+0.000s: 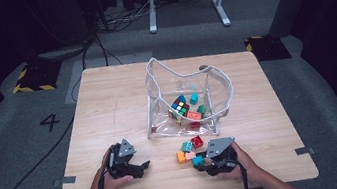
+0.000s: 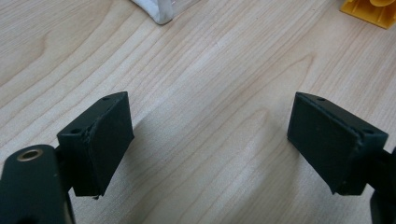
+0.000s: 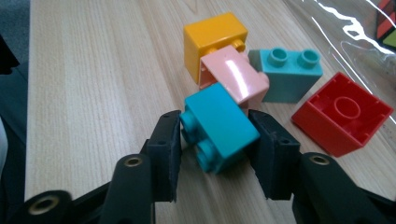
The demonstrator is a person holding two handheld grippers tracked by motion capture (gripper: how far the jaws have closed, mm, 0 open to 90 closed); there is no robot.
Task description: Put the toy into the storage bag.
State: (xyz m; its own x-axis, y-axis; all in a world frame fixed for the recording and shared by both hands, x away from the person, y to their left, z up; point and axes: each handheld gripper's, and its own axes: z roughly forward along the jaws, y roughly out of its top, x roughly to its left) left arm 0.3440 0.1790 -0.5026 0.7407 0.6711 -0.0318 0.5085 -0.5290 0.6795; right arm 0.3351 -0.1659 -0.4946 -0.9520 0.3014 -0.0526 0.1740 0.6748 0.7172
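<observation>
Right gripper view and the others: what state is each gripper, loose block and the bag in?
Left gripper: open, empty, above bare table.
Right gripper: shut on teal block.
Pink block: tipped over.
Red block: hollow side up.
Clear bag: open, upright, toys inside.

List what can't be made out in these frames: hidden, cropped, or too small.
- Yellow block, left gripper view: cut off by the top-right edge.
- Clear bag, high view: the toys inside are too small to count.
- Puzzle cube, right gripper view: cropped by the right edge, behind the bag's film.
- Teal block between the right gripper jaws: the far pad's contact is hidden by the block.
</observation>
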